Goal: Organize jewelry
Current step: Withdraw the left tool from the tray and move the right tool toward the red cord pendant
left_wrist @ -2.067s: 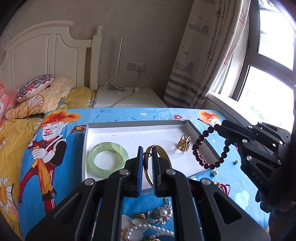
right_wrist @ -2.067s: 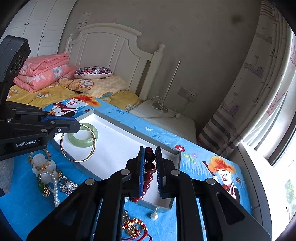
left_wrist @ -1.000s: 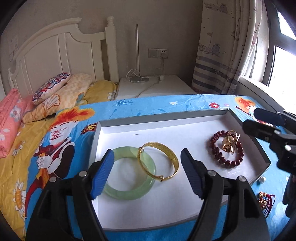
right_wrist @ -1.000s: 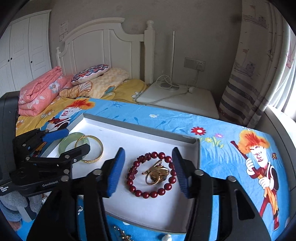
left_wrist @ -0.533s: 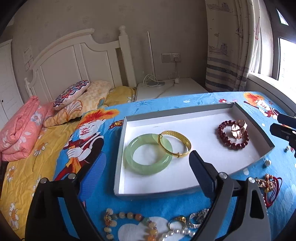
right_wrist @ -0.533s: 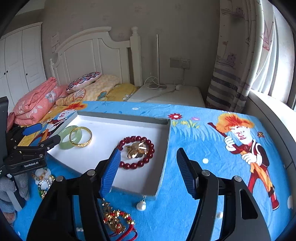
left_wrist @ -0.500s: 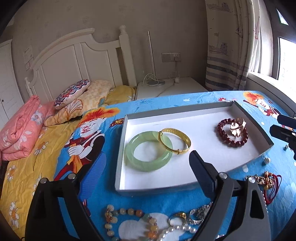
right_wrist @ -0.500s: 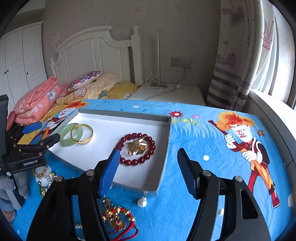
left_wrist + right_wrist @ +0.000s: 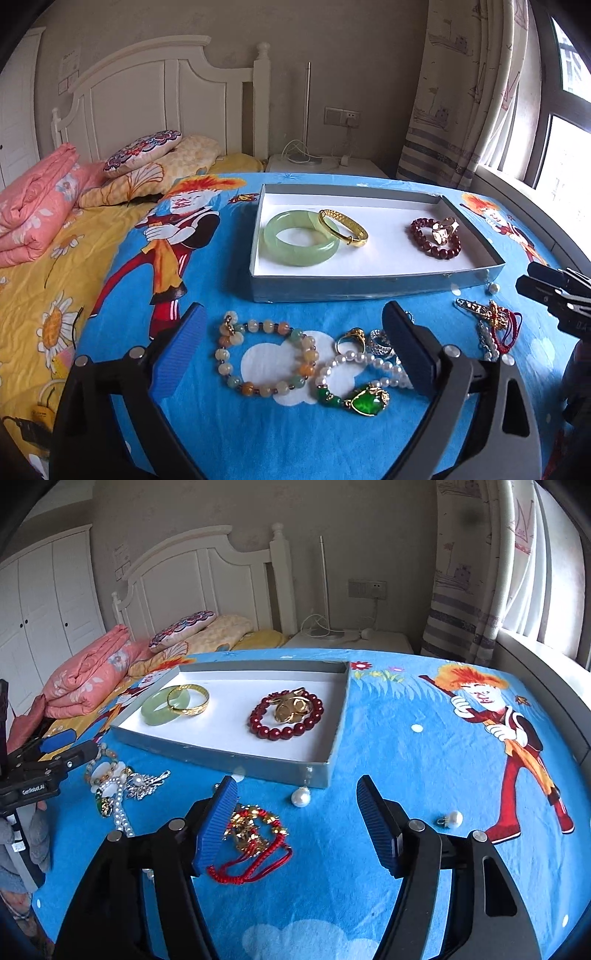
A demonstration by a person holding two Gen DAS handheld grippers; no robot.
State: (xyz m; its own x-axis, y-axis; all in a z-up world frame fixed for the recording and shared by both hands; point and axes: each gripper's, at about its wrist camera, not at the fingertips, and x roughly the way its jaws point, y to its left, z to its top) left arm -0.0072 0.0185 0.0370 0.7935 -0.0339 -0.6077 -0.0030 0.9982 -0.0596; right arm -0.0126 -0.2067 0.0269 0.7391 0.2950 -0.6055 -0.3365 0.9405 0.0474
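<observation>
A shallow grey tray point(image 9: 351, 286) point(image 9: 221, 755) lies on the blue cartoon bedsheet. It holds a green jade bangle point(image 9: 306, 256) point(image 9: 155, 714), a gold bangle point(image 9: 352, 242) point(image 9: 192, 710) and a dark red bead bracelet point(image 9: 439, 253) point(image 9: 280, 733) ringing a gold brooch point(image 9: 443, 229) point(image 9: 291, 707). My left gripper point(image 9: 293, 308) hovers in front of the tray, its jaws opening and gripping nothing, over a pastel bead bracelet point(image 9: 258, 325) and a pearl necklace with a green pendant point(image 9: 369, 400). My right gripper point(image 9: 296, 781) stands open and empty over a red cord ornament point(image 9: 255, 830).
Rings point(image 9: 380, 341) lie beside the pearls. Loose pearl earrings point(image 9: 301, 797) point(image 9: 452, 818) rest on the sheet near the tray's corner. Pillows point(image 9: 144, 147) and a folded pink quilt point(image 9: 33, 210) sit at the bed's head, a white nightstand point(image 9: 351, 638) behind, a window on the right.
Both grippers let go of the gold bangle and red bracelet, which now lie in the tray. Both pulled back from the tray with jaws wider, bringing the loose jewelry into view.
</observation>
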